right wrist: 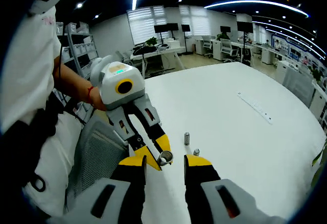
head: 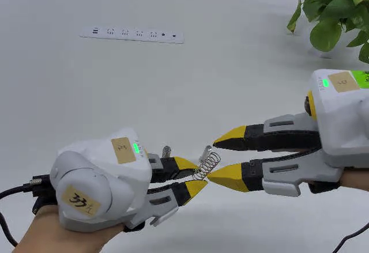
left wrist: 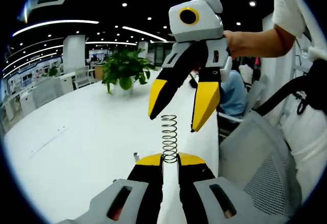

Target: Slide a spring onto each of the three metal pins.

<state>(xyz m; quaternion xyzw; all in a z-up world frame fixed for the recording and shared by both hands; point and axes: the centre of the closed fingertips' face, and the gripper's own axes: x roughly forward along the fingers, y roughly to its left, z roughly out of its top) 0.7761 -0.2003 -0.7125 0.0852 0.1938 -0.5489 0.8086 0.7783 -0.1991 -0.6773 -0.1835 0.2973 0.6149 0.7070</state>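
On the left, my left gripper (head: 195, 176) has a smooth white plastic shell, black jaws and pointed yellow tips. The jaws are drawn in almost together, pinching one end of the spring (head: 207, 165) between the tips. The spring is a thin wire coil, bright steel, and it sticks straight out past the tips into the air above the matte white table (head: 230, 74). A hand below grips the shell, and the frame edge cuts it off.

Far back on the table lies a flat white power strip (head: 131, 33).

Just behind the left gripper's tips stand two short metal pins. One (head: 166, 151) is darker and looks ribbed, but I cannot tell whether that is a coil around it. The other (head: 206, 152) is a plain silvery cylinder right beside the spring, and its base is hidden by the coil.

To the right, my right gripper (head: 213, 159) is built the same, and its jaws are spread wide and hold nothing. The free end of the spring lies between its two yellow tips, nearer the lower one. I cannot make out whether they touch.

A glossy green leafy plant (head: 334, 11) is cropped at the top right corner.
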